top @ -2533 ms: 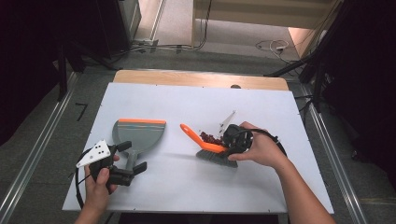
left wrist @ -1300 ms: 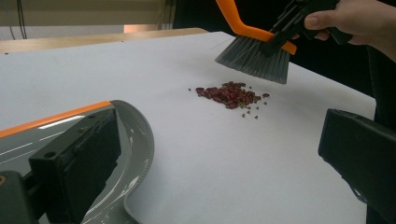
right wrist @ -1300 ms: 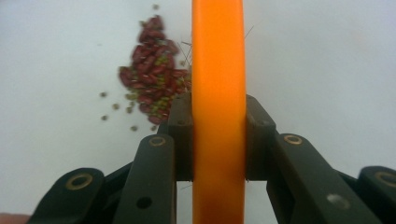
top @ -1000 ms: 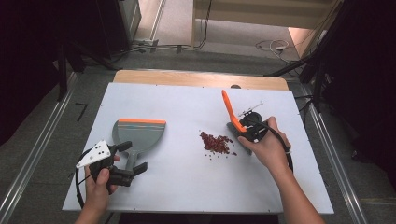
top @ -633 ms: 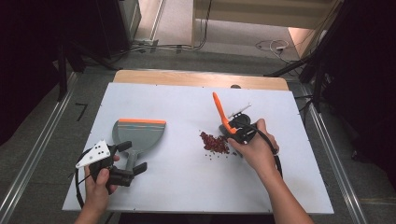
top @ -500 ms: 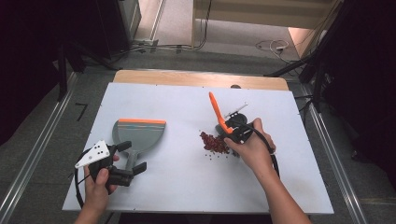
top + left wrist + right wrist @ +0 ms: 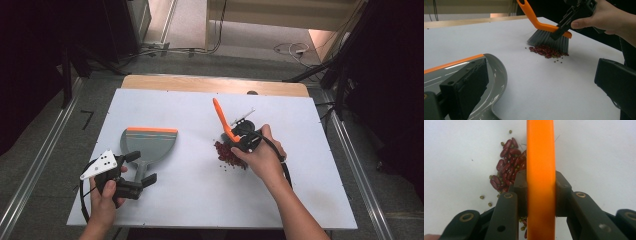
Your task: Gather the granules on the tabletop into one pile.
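A grey dustpan (image 7: 149, 144) with an orange lip lies at the left of the white tabletop (image 7: 200, 200). My left gripper (image 7: 145, 167) stands open around the dustpan's handle. In the left gripper view the dustpan (image 7: 494, 75) lies by the left jaw and the right jaw stands far off it. My right gripper (image 7: 245, 141) is shut on the orange handle of a brush (image 7: 222, 120). The brush's grey bristles (image 7: 549, 40) rest on the table at the far edge of a pile of red beans (image 7: 227, 154). In the right gripper view the handle (image 7: 540, 157) runs up between the jaws, with beans (image 7: 507, 172) to its left.
A few small green beans (image 7: 482, 197) lie scattered beside the pile. A wooden strip (image 7: 210, 84) borders the far edge of the tabletop. Black cables trail from both grippers, and metal rails (image 7: 35, 175) run along the floor on either side.
My right gripper has carried the brush leftward from the right side of the table to the bean pile and set its bristles down there. The left gripper and dustpan have stayed put.
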`<state>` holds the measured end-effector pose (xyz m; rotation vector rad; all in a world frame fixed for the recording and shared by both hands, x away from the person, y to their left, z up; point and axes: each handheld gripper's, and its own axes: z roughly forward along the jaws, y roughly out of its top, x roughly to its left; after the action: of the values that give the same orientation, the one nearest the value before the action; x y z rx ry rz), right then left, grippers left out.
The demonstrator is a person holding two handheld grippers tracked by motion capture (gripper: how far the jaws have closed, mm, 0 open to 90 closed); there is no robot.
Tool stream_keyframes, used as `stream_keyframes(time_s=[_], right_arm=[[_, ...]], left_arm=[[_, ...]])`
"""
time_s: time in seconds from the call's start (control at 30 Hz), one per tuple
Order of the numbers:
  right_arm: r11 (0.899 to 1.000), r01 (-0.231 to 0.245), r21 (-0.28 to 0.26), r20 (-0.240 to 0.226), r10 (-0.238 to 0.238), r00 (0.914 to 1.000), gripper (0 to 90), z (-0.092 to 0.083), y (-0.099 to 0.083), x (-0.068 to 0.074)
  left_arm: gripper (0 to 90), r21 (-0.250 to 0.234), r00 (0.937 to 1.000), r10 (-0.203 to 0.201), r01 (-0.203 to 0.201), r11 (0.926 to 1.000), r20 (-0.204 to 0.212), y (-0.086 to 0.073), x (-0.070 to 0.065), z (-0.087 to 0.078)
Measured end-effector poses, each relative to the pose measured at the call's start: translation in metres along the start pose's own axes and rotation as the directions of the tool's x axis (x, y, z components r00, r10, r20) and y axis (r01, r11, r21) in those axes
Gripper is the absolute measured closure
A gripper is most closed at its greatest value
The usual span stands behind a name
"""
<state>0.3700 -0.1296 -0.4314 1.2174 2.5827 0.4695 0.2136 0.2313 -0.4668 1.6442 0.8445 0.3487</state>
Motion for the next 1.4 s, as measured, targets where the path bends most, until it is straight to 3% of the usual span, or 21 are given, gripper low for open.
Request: stream_keyframes(time_s=[0.17,0.23,0.33,0.37,0.4,0.43,0.47,0.57,0.7,0.83,0.87,0.9,1.0,1.03,1.07,1.1,1.13,1.2,1.23,1.37,1.4], right_arm=[[0.999,0.048,-0.007,0.003,-0.048,0.9988,68.5,-0.004,0.002,-0.002],[0.996,0.089,-0.030,0.002,-0.089,0.9960,68.5,-0.009,0.004,-0.006],[0.983,0.177,-0.045,0.051,-0.175,0.9832,68.4,-0.011,0.010,-0.006],[0.977,0.210,-0.042,0.054,-0.207,0.9767,68.5,-0.010,0.012,-0.007],[0.964,0.261,-0.045,0.058,-0.258,0.9644,68.5,-0.007,0.014,-0.008],[0.941,0.334,-0.053,0.075,-0.329,0.9412,68.4,-0.004,0.015,-0.008],[0.925,0.376,-0.053,0.089,-0.371,0.9244,68.5,0.000,0.017,-0.008],[0.902,0.430,-0.048,0.107,-0.423,0.8996,68.4,0.010,0.020,-0.007],[0.886,0.461,-0.045,0.076,-0.457,0.8860,68.4,0.015,0.019,-0.003],[0.862,0.505,-0.035,0.073,-0.502,0.8618,68.4,0.013,0.015,0.002],[0.858,0.512,-0.030,0.071,-0.509,0.8576,68.5,0.011,0.013,0.002],[0.859,0.511,-0.030,0.052,-0.509,0.8590,68.5,0.010,0.012,0.003],[0.843,0.538,-0.033,0.035,-0.537,0.8432,68.5,0.006,0.009,0.002],[0.848,0.530,-0.034,0.034,-0.529,0.8481,68.5,0.006,0.008,0.003],[0.844,0.536,-0.037,0.038,-0.535,0.8442,68.4,0.005,0.008,0.002],[0.848,0.529,-0.043,0.039,-0.528,0.8486,68.4,0.003,0.008,0.001],[0.858,0.512,-0.047,0.039,-0.510,0.8591,68.4,0.002,0.008,0.001],[0.859,0.508,-0.067,0.044,-0.506,0.8615,68.4,0.000,0.008,-0.002],[0.851,0.520,-0.077,0.054,-0.517,0.8541,68.4,-0.001,0.010,-0.003],[0.861,0.501,-0.087,0.057,-0.498,0.8652,68.4,-0.006,0.009,-0.001],[0.868,0.488,-0.095,0.049,-0.485,0.8731,68.4,-0.009,0.008,0.000]], left_arm=[[0.0,-0.001,1.0000,0.000,0.000,1.0000,0.000,0.000,0.000,-0.001],[0.0,0.000,1.0000,0.000,0.000,1.0000,-0.002,0.000,0.001,0.000],[0.0,-0.001,1.0000,0.000,0.000,1.0000,0.000,0.000,0.000,0.001],[0.0,0.000,1.0000,0.002,-0.002,1.0000,0.001,0.000,0.000,0.001],[0.0,0.000,1.0000,0.001,-0.001,1.0000,0.002,0.000,0.000,0.001],[0.0,0.001,1.0000,0.001,-0.001,1.0000,0.001,0.000,-0.001,0.001],[0.0,0.001,1.0000,0.001,-0.001,1.0000,0.000,0.000,0.000,0.001],[0.0,0.001,1.0000,0.000,0.000,1.0000,-0.001,0.000,0.000,-0.001],[0.0,0.002,1.0000,0.001,-0.001,1.0000,-0.003,0.000,0.001,-0.001],[0.0,0.000,1.0000,0.001,-0.001,1.0000,-0.003,0.000,0.001,-0.001],[0.0,0.000,1.0000,0.001,-0.001,1.0000,-0.002,0.000,0.001,-0.001],[0.0,-0.002,1.0000,0.001,-0.001,1.0000,-0.002,0.000,0.001,-0.001],[0.0,-0.002,1.0000,0.002,-0.002,1.0000,-0.001,0.000,0.000,-0.001],[0.0,-0.002,1.0000,0.003,-0.003,1.0000,0.000,0.000,0.000,-0.001],[0.0,0.000,1.0000,0.005,-0.005,1.0000,-0.001,0.000,0.000,0.000],[0.0,0.001,1.0000,0.005,-0.005,1.0000,-0.002,0.000,0.000,0.000],[0.0,0.002,1.0000,0.006,-0.006,1.0000,-0.002,0.000,0.000,0.000],[0.0,0.002,1.0000,0.005,-0.005,1.0000,-0.003,0.000,0.000,0.000],[0.0,0.003,1.0000,0.003,-0.003,1.0000,-0.003,0.000,0.000,0.000],[0.0,0.002,1.0000,0.001,-0.001,1.0000,-0.003,0.000,0.000,0.000],[0.0,0.002,1.0000,0.001,-0.001,1.0000,-0.002,0.000,0.001,0.000]])
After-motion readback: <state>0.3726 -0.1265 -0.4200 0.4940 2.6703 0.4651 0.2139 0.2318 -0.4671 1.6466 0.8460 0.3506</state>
